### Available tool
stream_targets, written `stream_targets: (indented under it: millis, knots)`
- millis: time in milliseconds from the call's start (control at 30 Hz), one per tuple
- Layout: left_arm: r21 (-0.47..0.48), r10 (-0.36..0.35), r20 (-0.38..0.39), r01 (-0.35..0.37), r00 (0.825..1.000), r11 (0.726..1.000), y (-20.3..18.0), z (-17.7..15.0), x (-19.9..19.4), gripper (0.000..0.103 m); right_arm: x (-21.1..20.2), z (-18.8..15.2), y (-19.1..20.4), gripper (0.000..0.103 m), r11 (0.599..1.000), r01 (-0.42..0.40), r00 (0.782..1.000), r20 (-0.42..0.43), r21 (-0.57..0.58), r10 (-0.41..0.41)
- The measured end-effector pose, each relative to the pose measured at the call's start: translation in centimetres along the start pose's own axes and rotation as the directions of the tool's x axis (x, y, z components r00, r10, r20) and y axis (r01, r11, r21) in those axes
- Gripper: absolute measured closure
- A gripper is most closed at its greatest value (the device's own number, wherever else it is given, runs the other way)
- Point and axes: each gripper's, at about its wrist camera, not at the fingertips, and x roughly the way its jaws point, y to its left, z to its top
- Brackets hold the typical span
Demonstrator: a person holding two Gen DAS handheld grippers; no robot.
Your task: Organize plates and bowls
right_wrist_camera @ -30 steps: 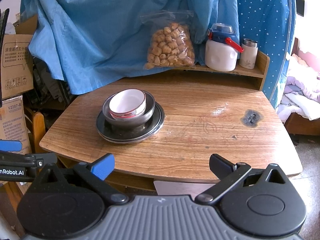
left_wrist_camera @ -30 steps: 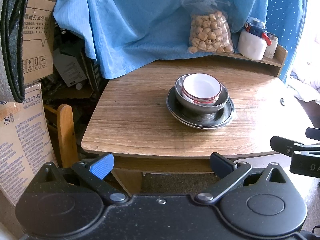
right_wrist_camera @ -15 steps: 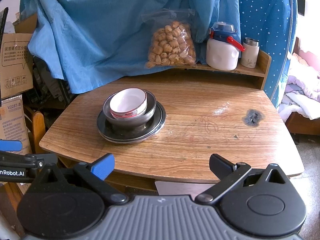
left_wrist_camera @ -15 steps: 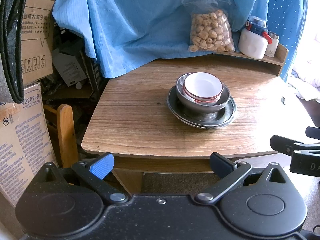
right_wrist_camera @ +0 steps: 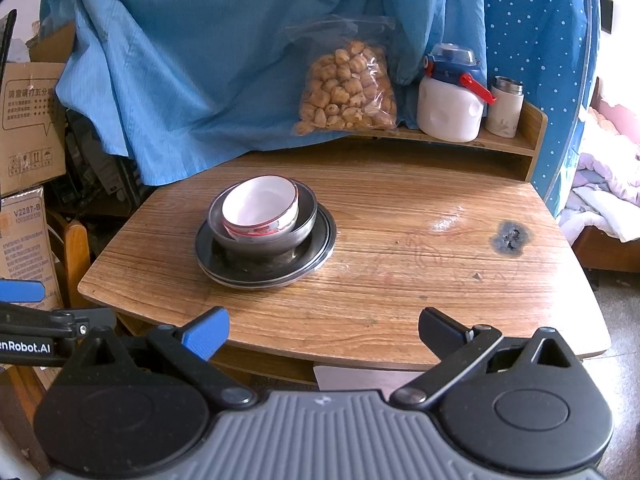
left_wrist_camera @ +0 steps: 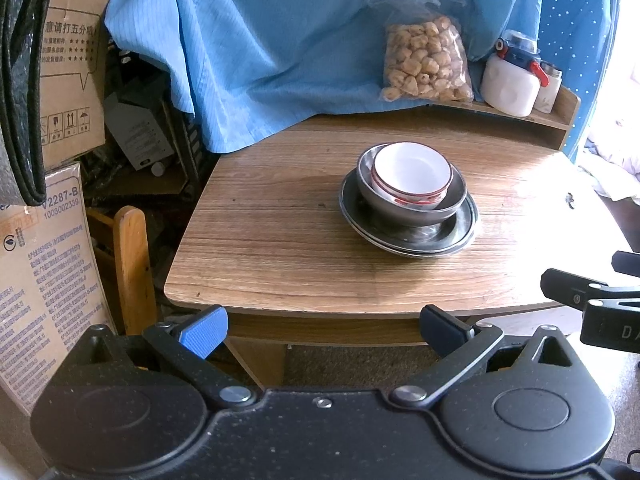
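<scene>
A white bowl with a red rim (left_wrist_camera: pixel 411 174) (right_wrist_camera: pixel 260 204) sits tilted inside a grey metal bowl (left_wrist_camera: pixel 400 210) (right_wrist_camera: pixel 280 240). That bowl rests on stacked metal plates (left_wrist_camera: pixel 460 232) (right_wrist_camera: pixel 320 240) in the middle of the wooden table (left_wrist_camera: pixel 280 248) (right_wrist_camera: pixel 420 248). My left gripper (left_wrist_camera: pixel 322 330) hangs open in front of the table's near edge, nothing between its fingers. My right gripper (right_wrist_camera: pixel 324 330) is open too, over the near edge and well short of the stack.
On a low shelf (right_wrist_camera: pixel 516 148) at the table's back stand a bag of snacks (right_wrist_camera: pixel 348 88), a white jug (right_wrist_camera: pixel 450 100) and a small flask (right_wrist_camera: pixel 505 106). Blue cloth (right_wrist_camera: pixel 220 60) hangs behind. Cardboard boxes (left_wrist_camera: pixel 44 272) and a wooden chair (left_wrist_camera: pixel 130 268) crowd the left.
Both views have shifted very slightly; the stack of dishes sits a touch further right in the left wrist view. Both grippers stay open and nothing on the table has moved.
</scene>
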Motion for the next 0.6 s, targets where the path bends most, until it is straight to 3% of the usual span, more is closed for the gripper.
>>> stream_targets:
  millis: [600]
  knots:
    - [0.0, -0.01, -0.002, 0.01, 1.0, 1.0, 0.22, 0.1, 0.34, 0.002, 0.47, 0.23, 0.48, 0.0, 1.0, 0.001, 1.0, -0.012, -0.011, -0.001]
